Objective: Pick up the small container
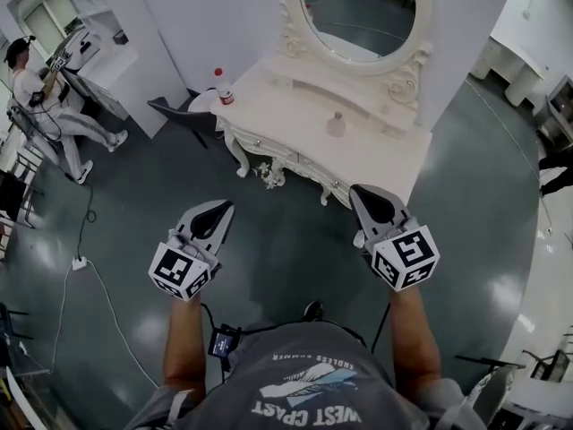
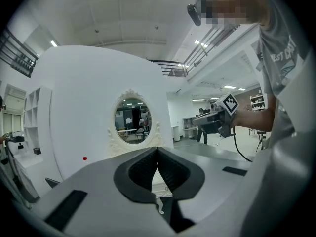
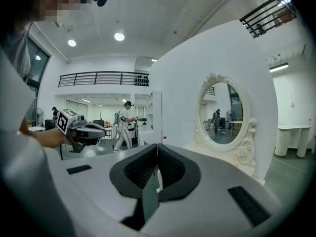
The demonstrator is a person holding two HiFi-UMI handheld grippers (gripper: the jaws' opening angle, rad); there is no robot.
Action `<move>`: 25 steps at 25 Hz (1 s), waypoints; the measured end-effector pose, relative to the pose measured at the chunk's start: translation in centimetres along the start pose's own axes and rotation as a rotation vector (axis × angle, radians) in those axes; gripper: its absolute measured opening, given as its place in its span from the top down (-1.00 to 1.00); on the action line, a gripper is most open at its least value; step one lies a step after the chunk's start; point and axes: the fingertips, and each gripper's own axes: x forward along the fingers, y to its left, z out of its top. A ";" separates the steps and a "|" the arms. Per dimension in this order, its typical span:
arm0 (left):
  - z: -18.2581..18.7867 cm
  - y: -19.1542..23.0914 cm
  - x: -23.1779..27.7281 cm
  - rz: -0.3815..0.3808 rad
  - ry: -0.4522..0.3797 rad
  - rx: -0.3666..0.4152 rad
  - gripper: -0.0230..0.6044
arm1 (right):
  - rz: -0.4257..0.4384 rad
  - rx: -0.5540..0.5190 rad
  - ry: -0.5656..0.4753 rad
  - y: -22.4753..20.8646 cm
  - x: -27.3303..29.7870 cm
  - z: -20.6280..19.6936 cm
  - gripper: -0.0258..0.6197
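Observation:
The small container [image 1: 336, 124], a pale little bottle with a round cap, stands on the white dressing table [image 1: 376, 155] below the oval mirror [image 1: 358, 12]. Both grippers hover over the dark floor in front of the table, well short of the container. My left gripper [image 1: 221, 207] is shut and holds nothing; its jaws meet in the left gripper view [image 2: 157, 150]. My right gripper [image 1: 363, 192] is shut too, also without anything in it [image 3: 157, 146]. The container does not show in either gripper view.
A bottle with a red cap [image 1: 222, 86] stands at the table's left end. A dark chair [image 1: 175, 110] sits beside that end. A person [image 1: 45, 97] works at the far left. A cable and power strip [image 1: 79, 262] lie on the floor.

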 end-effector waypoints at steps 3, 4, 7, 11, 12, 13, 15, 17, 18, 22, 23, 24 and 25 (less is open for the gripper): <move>0.0 -0.5 1.8 -0.010 0.001 0.000 0.87 | -0.006 0.007 0.003 -1.8 0.0 -0.5 0.84; -0.2 -0.7 2.4 -0.016 0.004 -0.002 0.87 | -0.012 0.012 0.004 -2.4 -0.1 -0.7 0.84; -0.3 -0.7 4.2 -0.043 0.013 0.000 0.87 | -0.039 0.031 0.010 -4.0 -0.3 -1.3 0.84; -0.4 0.0 7.4 -0.090 0.004 -0.004 0.87 | -0.089 0.047 0.024 -6.0 -0.3 -2.1 0.84; -0.5 0.2 8.3 -0.108 0.001 -0.004 0.87 | -0.105 0.049 0.027 -6.4 -0.2 -2.2 0.84; -0.6 0.4 9.3 -0.128 -0.003 -0.003 0.87 | -0.122 0.050 0.030 -6.9 -0.1 -2.3 0.84; -0.6 1.0 11.3 -0.169 -0.012 -0.001 0.87 | -0.158 0.055 0.036 -7.8 0.2 -2.5 0.84; -0.3 1.7 13.1 -0.207 -0.022 0.001 0.87 | -0.190 0.064 0.041 -8.5 0.7 -2.4 0.84; -0.1 2.0 14.0 -0.225 -0.028 0.002 0.87 | -0.204 0.066 0.043 -8.8 0.9 -2.3 0.84; 0.5 3.5 17.3 -0.293 -0.052 0.003 0.87 | -0.265 0.062 0.050 -10.2 2.0 -1.6 0.84; 0.5 3.9 18.1 -0.310 -0.054 0.004 0.87 | -0.280 0.065 0.050 -10.5 2.4 -1.5 0.84; 0.4 4.3 18.7 -0.328 -0.054 0.005 0.87 | -0.293 0.069 0.051 -10.8 2.8 -1.5 0.84; 0.4 4.6 19.4 -0.343 -0.055 0.007 0.87 | -0.305 0.073 0.052 -11.1 3.2 -1.5 0.84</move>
